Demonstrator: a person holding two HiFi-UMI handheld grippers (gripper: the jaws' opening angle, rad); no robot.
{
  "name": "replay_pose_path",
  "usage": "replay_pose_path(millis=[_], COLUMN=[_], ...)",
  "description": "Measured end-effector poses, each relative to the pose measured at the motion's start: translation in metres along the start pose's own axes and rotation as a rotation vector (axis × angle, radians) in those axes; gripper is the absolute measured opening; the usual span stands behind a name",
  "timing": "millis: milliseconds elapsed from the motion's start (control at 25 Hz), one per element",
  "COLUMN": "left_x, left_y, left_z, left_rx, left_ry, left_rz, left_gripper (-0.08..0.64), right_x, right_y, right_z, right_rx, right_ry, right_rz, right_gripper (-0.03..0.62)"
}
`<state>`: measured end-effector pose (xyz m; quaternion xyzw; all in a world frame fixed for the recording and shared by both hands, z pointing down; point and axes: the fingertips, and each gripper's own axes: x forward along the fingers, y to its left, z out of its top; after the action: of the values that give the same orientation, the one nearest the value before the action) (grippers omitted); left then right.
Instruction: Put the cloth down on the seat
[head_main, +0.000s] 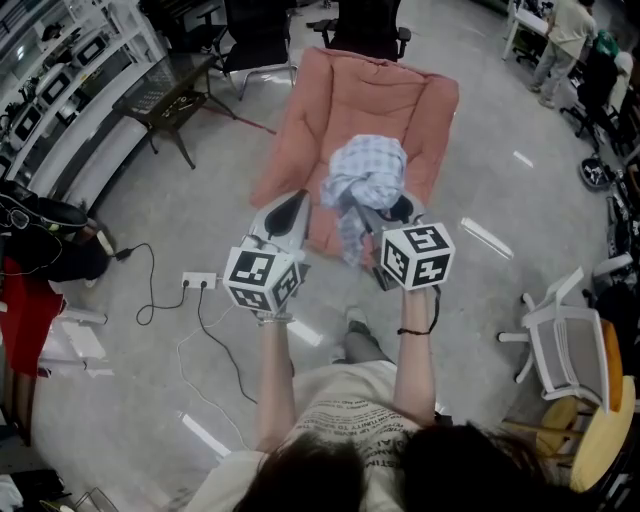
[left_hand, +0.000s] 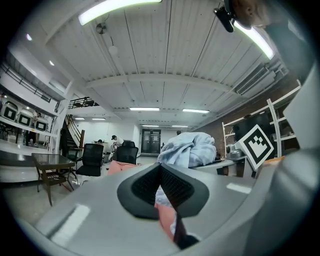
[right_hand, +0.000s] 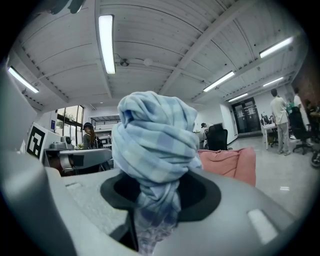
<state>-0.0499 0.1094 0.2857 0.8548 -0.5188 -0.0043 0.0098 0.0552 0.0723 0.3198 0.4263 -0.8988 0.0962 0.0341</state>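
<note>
A bunched light-blue checked cloth (head_main: 365, 175) hangs over the pink padded seat (head_main: 345, 95), with my right gripper (head_main: 396, 212) shut on it. In the right gripper view the cloth (right_hand: 155, 145) bulges out above the jaws of that gripper (right_hand: 159, 194), a twisted tail runs down between them, and the seat (right_hand: 231, 165) lies behind. My left gripper (head_main: 291, 206) hovers just left of the cloth over the seat's near edge. In the left gripper view its tips (left_hand: 160, 166) meet with nothing gripped, and the cloth (left_hand: 190, 147) and seat (left_hand: 120, 167) show beyond.
A dark side table (head_main: 165, 92) stands at the left and black office chairs (head_main: 255, 40) behind the seat. A power strip with cables (head_main: 200, 281) lies on the floor by my left arm. A white chair (head_main: 563, 345) is at the right, and a person (head_main: 562, 35) stands far right.
</note>
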Motion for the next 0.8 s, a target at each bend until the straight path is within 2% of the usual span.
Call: replay_pose_path(millis=[800], left_x=[0.100], left_y=[0.061], left_z=[-0.018], left_rx=[-0.052], left_ry=[0.032], left_rz=[0.087], left_gripper=[-0.003], right_x=[0.116], right_y=[-0.067], right_z=[0.000], right_rx=[0.012], right_ry=[0.099], right_rz=[0.106], right_gripper=[0.199])
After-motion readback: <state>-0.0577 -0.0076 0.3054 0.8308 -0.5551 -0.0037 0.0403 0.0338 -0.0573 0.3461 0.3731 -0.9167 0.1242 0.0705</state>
